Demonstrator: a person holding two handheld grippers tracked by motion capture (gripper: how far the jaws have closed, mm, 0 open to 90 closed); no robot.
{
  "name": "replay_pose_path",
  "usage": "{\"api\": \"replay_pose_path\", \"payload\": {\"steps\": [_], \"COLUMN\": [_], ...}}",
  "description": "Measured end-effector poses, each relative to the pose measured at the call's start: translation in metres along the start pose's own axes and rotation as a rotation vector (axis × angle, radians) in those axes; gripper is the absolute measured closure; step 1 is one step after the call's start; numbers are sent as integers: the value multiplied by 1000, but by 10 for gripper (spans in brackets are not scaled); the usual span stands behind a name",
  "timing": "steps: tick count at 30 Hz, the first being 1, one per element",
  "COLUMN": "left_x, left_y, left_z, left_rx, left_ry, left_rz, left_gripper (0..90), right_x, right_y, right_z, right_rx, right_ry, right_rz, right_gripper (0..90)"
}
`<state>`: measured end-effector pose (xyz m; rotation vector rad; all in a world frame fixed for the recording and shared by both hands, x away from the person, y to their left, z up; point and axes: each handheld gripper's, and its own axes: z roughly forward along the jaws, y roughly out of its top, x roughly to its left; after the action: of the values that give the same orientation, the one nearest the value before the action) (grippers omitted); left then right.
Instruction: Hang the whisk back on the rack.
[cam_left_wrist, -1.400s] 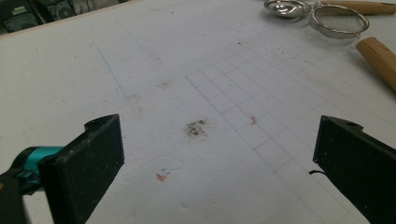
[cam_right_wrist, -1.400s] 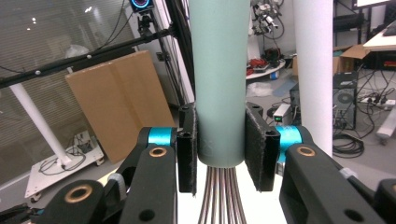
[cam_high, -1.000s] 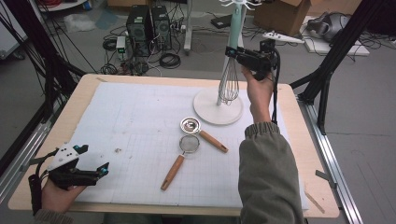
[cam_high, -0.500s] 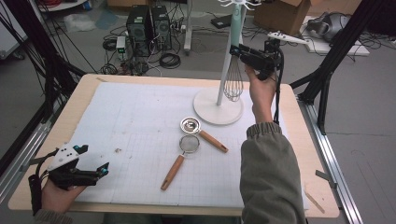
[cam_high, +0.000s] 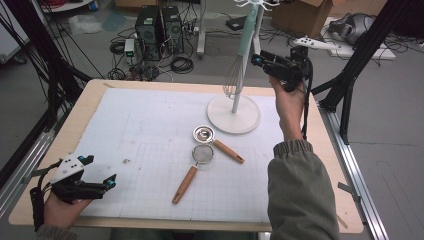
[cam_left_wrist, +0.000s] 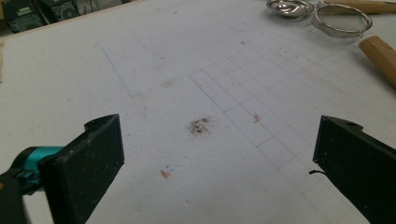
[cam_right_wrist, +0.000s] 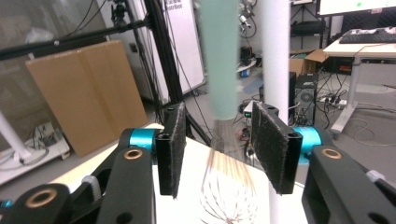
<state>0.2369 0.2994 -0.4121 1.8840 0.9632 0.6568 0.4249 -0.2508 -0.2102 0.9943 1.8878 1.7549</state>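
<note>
right gripper (cam_high: 256, 61) jaws parted, whisk (cam_high: 241, 55) handle ahead of gap, beside white stand (cam_high: 234, 113). left gripper (cam_high: 111, 182) open, well apart from stand.

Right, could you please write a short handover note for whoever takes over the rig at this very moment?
Left gripper: open, holding nothing, low over the near left corner of the mat.
Right gripper: open, raised beside the whisk, not gripping it.
Whisk: appears to hang along the pole of the white stand, wires clear of the base.
On the mat: the steel strainer and the mesh strainer, both with wooden handles, side by side.
Done: whisk looks hung.
Left: probably the two strainers, untouched.
</note>
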Motion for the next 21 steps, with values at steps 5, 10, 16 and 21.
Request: {"api": "replay_pose_path", "payload": {"steps": [5,10,16,21], "left_x": [0,-1,-1,-1], "left_y": [0,0,0,0], "left_z": [0,0,0,0], "left_rx": [2,2,-3,-3], "left_ry": [0,3,4,6], "left_rz": [3,1,0,3], "left_gripper": [23,23,23,23], "right_x": [8,19,30,40], "right_y": [-2,-4,-13,-20], "right_z": [-9,-16,-20,-22], "right_rx": [41,56,88,123], "right_ry": [16,47,80,99], "right_rz": [-33,-59,-81,-106], "right_gripper": [458,406,355,325]}}
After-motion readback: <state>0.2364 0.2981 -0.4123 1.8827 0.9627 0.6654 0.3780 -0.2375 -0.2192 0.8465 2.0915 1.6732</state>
